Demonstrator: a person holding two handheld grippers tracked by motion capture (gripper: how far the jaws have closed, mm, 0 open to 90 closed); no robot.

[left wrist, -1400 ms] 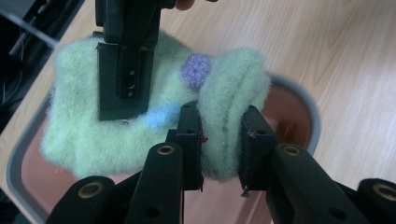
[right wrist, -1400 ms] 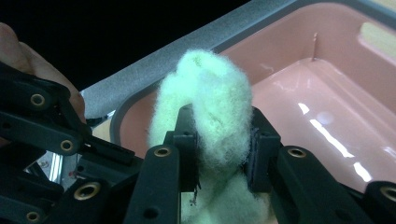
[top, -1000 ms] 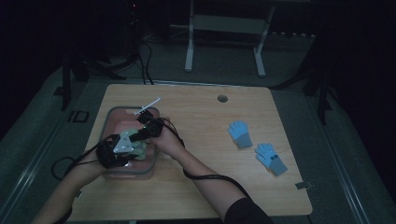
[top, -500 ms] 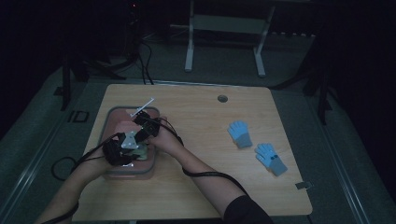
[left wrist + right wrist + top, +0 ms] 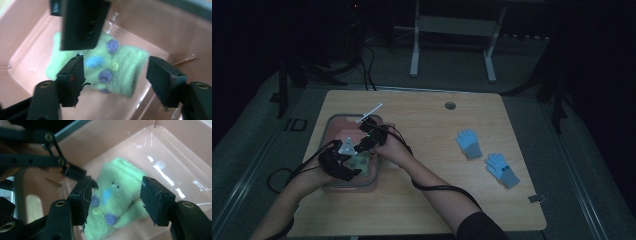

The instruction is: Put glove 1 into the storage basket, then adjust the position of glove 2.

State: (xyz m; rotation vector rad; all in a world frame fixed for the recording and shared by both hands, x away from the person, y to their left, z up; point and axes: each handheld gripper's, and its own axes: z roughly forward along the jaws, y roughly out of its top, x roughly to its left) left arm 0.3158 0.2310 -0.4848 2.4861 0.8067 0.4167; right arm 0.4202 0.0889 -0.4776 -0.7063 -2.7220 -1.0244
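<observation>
The green glove (image 5: pixel 105 67) looks blurred to me in its pink bin (image 5: pixel 30 22); left gripper (image 5: pixel 113 75) and right gripper (image 5: pixel 115 202) have just been opening and stand spread above it, not touching.

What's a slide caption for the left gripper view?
Left gripper open above a green felt piece lying in the pink bin.

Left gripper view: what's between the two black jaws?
A green woolly piece with blue and purple dots and a yellow button, lying flat in the pink tub. The left gripper stands open above it.

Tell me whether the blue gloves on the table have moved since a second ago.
No. Both blue gloves lie where they lay, right of the table's round hole.
</observation>
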